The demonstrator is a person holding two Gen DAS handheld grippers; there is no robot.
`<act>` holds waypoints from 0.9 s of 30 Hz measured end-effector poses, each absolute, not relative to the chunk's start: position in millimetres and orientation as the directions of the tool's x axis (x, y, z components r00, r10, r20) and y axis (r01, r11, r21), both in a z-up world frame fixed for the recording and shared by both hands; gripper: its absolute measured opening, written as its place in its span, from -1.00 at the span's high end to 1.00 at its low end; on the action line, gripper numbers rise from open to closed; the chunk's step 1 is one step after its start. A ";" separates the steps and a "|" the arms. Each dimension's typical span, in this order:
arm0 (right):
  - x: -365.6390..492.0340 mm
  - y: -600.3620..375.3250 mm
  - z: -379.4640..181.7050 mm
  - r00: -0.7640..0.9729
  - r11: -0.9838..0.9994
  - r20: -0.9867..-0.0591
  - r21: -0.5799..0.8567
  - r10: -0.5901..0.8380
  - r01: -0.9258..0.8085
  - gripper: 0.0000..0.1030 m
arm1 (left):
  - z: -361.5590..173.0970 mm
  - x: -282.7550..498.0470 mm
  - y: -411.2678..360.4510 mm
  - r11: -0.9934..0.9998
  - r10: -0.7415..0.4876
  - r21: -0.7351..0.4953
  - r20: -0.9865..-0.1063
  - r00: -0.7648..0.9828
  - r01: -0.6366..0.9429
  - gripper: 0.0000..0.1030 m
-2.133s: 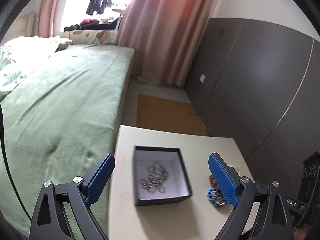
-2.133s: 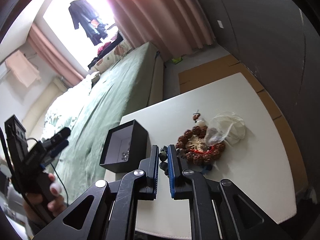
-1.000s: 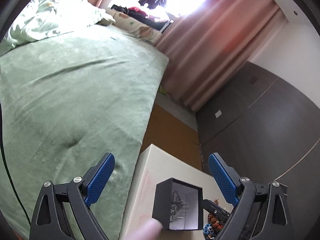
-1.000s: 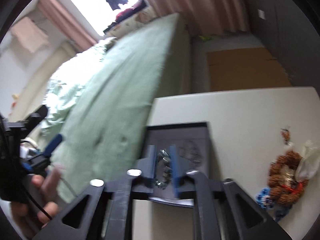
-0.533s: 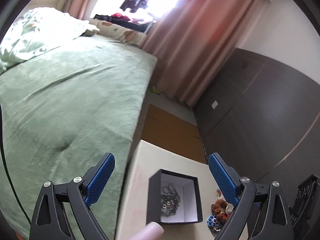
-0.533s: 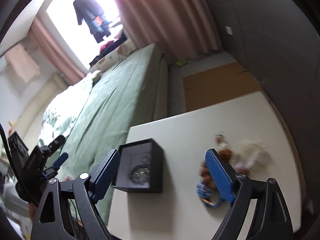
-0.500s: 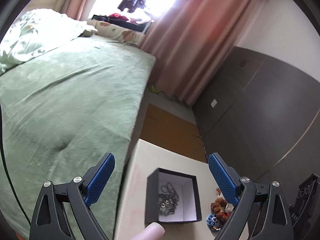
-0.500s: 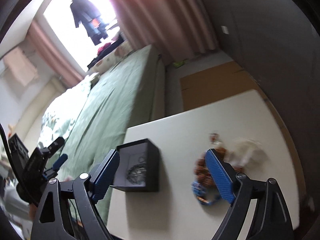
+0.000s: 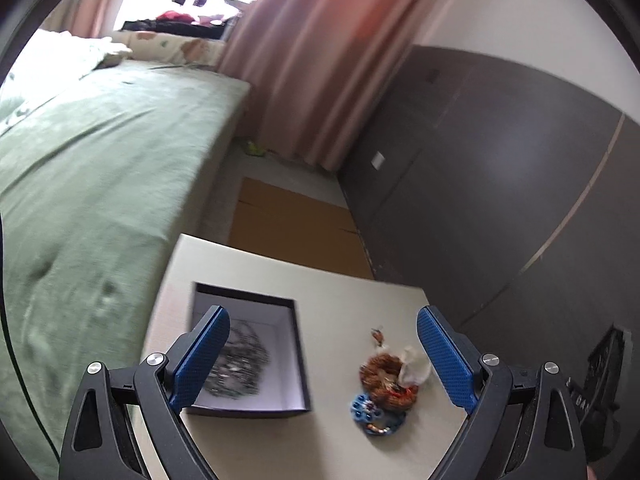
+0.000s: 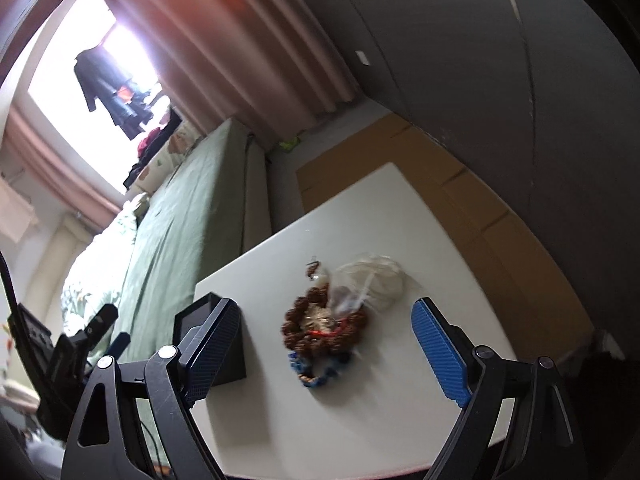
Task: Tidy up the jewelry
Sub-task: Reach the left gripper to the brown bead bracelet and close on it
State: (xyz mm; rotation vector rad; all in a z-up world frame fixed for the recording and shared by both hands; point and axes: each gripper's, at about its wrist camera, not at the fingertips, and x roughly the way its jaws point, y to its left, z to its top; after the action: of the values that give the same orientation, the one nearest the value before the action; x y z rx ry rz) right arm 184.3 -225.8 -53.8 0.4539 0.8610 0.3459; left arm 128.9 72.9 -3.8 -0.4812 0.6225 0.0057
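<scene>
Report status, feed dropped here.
Both grippers open, empty: left, right. Chain in box. Bead bracelets left on table. Nothing in the way.

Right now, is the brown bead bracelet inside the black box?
No, the brown bead bracelet lies on the white table, beside the black box.

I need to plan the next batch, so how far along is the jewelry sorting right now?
Done: a tangle of silver chain lies in the black box. In hand: nothing; the right hand-held gripper has just opened and is empty, and the left hand-held gripper is open too. Left: the brown bead bracelet, blue bead bracelet and clear bag on the table.
</scene>
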 end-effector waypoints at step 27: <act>256.7 -233.2 -109.0 0.507 0.850 -0.707 0.514 0.494 -0.111 -0.61 | -92.7 216.5 -42.7 0.953 -0.251 -0.303 -0.812 0.528 -0.013 0.15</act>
State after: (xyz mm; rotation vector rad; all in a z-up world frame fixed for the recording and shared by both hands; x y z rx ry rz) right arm 256.7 -233.2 -109.0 0.4362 0.9781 0.3786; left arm 216.5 -42.7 -92.7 -0.2870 1.0085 -0.1445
